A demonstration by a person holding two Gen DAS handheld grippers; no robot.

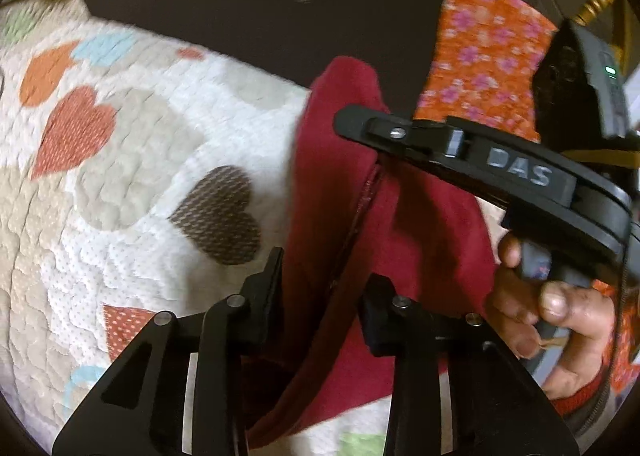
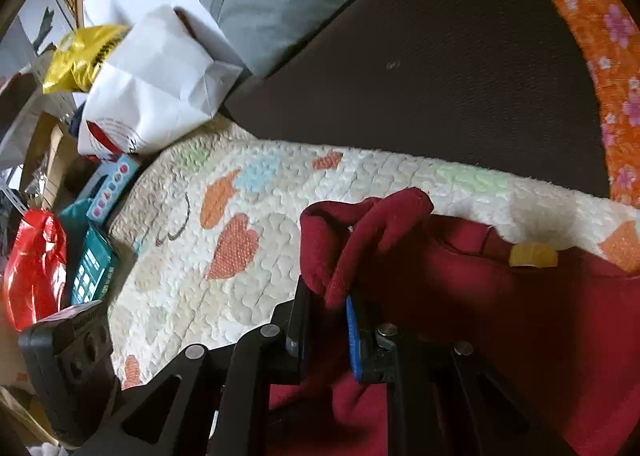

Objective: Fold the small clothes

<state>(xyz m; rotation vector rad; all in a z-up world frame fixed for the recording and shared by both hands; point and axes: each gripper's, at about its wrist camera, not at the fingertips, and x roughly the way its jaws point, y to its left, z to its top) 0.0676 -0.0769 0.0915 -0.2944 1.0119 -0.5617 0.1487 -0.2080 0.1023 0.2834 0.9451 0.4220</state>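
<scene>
A dark red garment hangs partly lifted over a cream quilt with heart patterns. My left gripper is shut on a fold of it, and the cloth fills the gap between the two black fingers. In the right wrist view my right gripper is shut on a bunched edge of the red garment, which puffs up above the pads. A yellow tag shows on the garment's far edge. The right gripper also crosses the left wrist view, held by a hand.
A dark brown panel lies along the quilt's far side. Orange floral fabric is on the right. Left of the quilt sit a white paper bag, a yellow bag, a red bag and teal boxes.
</scene>
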